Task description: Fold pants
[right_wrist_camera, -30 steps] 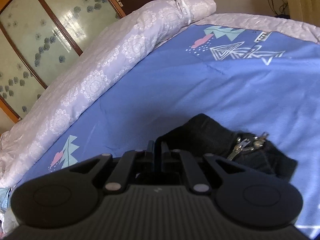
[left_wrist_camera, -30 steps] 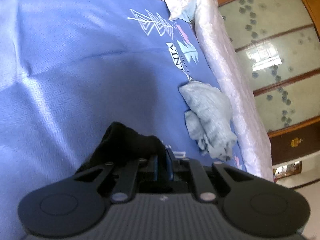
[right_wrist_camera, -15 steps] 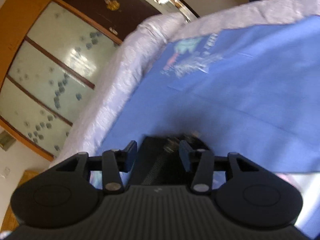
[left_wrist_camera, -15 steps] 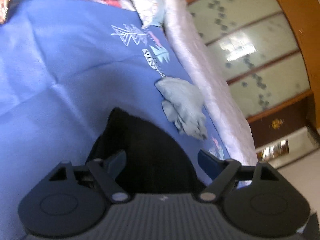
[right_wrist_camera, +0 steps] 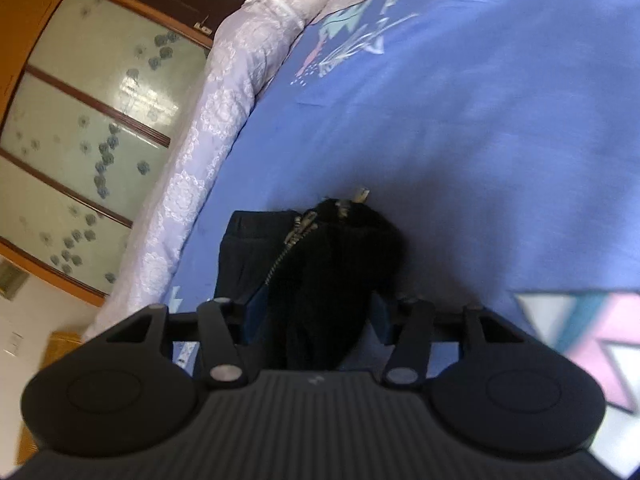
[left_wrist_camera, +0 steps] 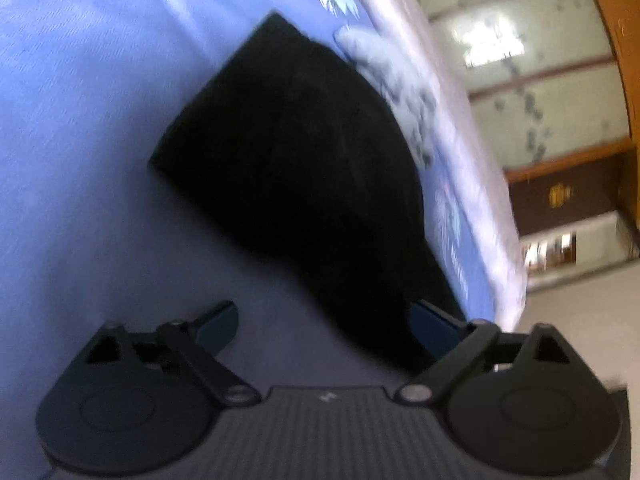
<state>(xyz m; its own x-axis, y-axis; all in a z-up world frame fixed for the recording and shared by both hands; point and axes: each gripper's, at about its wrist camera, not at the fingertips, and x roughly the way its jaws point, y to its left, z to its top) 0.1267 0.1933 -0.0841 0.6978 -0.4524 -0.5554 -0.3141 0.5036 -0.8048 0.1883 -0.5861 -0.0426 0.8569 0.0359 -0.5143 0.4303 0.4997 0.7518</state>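
Note:
Black pants (left_wrist_camera: 304, 168) lie folded in a compact bundle on the blue bed sheet (left_wrist_camera: 80, 120). My left gripper (left_wrist_camera: 328, 326) is open and empty, pulled back just short of the bundle's near edge. In the right wrist view the pants (right_wrist_camera: 320, 264) show a metal zipper (right_wrist_camera: 296, 232) on top. My right gripper (right_wrist_camera: 316, 314) is open, its fingers (right_wrist_camera: 256, 312) standing on either side of the bundle's near end without pinching it.
A crumpled grey cloth (left_wrist_camera: 392, 76) lies beyond the pants by the lilac quilt (left_wrist_camera: 452, 120) along the bed edge. A wardrobe with frosted flowered panels (right_wrist_camera: 92, 128) stands past the quilt. Printed patterns (right_wrist_camera: 352, 40) mark the sheet.
Both grippers were shut on the black pants a second ago. They opened, let go and drew back. The pants now lie flat on the sheet.

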